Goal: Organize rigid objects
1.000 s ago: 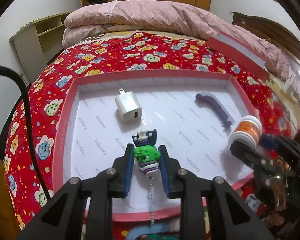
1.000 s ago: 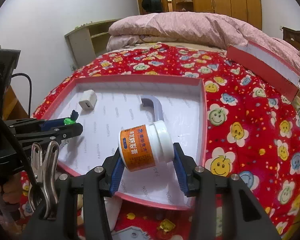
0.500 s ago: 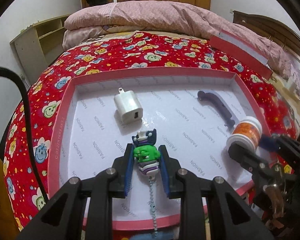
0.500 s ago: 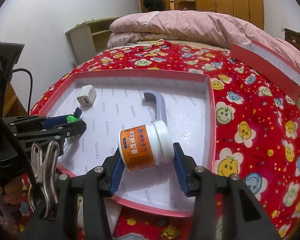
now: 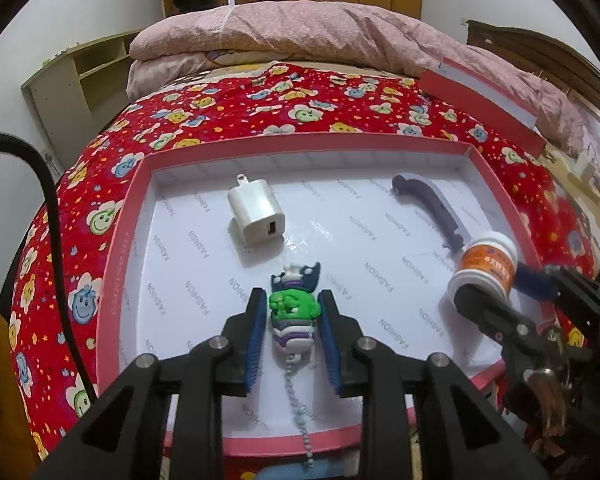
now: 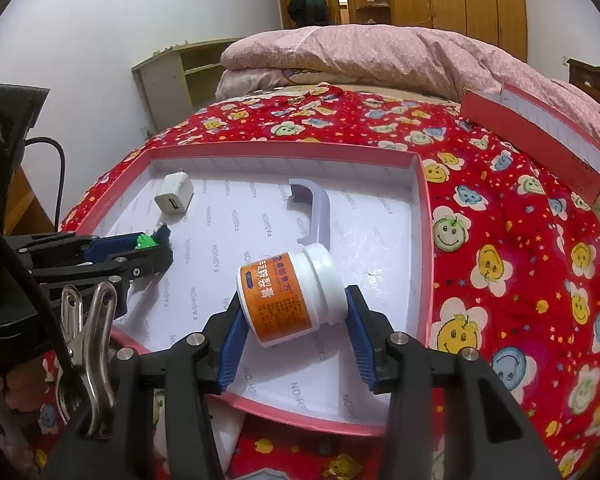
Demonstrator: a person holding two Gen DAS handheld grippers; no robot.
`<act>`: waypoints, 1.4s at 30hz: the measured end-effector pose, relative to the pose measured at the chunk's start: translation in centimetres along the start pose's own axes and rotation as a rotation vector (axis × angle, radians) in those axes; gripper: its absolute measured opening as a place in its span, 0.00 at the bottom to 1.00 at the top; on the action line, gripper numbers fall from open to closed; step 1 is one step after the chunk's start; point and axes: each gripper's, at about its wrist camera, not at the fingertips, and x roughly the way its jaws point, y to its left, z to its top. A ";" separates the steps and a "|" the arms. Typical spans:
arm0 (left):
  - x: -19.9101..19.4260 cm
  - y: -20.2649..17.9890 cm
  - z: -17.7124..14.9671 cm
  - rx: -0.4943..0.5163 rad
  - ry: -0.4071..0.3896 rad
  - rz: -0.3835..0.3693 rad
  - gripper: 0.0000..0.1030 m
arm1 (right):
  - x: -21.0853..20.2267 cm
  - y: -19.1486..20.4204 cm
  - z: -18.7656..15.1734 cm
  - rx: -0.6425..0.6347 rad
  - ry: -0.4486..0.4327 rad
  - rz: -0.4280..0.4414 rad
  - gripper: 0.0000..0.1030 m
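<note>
My left gripper [image 5: 293,306] is shut on a green-headed figurine keychain [image 5: 293,308], held over the front middle of a pink-rimmed box tray [image 5: 120,240]; its bead chain hangs toward me. My right gripper [image 6: 294,312] is shut on a white jar with an orange label [image 6: 288,296], held over the tray's front right part [image 6: 422,216]. In the tray lie a white USB charger [image 5: 256,212] at the back left and a grey-purple curved handle [image 5: 428,204] at the back right. The jar also shows in the left wrist view [image 5: 486,264], the figurine in the right wrist view [image 6: 146,240].
The tray sits on a red flowered bedspread [image 5: 300,108]. The box lid [image 6: 536,136] leans at the back right. A pink quilt [image 5: 300,36] lies behind. A black cable [image 5: 48,184] hangs at the left, and a metal clip [image 6: 86,328] by the left gripper.
Both grippers have drawn back a little toward the tray's front edge, still holding the figurine and the jar. The charger and handle have not moved.
</note>
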 end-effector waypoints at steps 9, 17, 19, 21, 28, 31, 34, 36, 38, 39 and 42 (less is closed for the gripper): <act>-0.9 0.3 -0.1 -0.018 -0.001 0.014 0.53 | -1.0 0.6 0.2 -0.018 -0.051 0.010 0.58; -1.7 0.4 -0.4 -0.029 0.000 0.020 0.53 | -2.2 0.8 0.3 -0.023 -0.094 0.021 0.60; -1.9 0.4 -0.4 -0.028 0.001 0.021 0.53 | -2.6 0.8 0.3 -0.022 -0.109 0.020 0.61; -2.3 0.4 -0.5 -0.026 -0.002 0.020 0.53 | -3.0 0.9 0.3 -0.022 -0.118 0.020 0.61; -4.1 0.2 -0.9 -0.024 -0.022 0.013 0.53 | -4.7 1.3 0.3 -0.026 -0.138 0.014 0.62; -4.7 0.3 -1.2 -0.025 -0.019 0.016 0.53 | -5.3 1.4 0.1 -0.018 -0.140 0.018 0.62; -5.3 0.5 -1.6 -0.025 -0.012 0.025 0.53 | -5.8 1.6 -0.1 -0.018 -0.133 0.019 0.62; -5.7 0.7 -2.0 -0.030 -0.010 0.020 0.53 | -6.3 1.9 -0.4 -0.024 -0.132 0.012 0.62; -6.1 0.8 -2.4 -0.034 -0.007 0.010 0.53 | -6.7 2.0 -0.7 -0.027 -0.132 0.008 0.62; -6.2 0.8 -2.5 -0.036 -0.006 0.007 0.53 | -6.9 2.1 -0.8 -0.028 -0.131 0.006 0.62; -6.9 0.8 -3.2 -0.034 -0.004 0.005 0.53 | -7.5 2.3 -1.1 -0.023 -0.127 0.001 0.62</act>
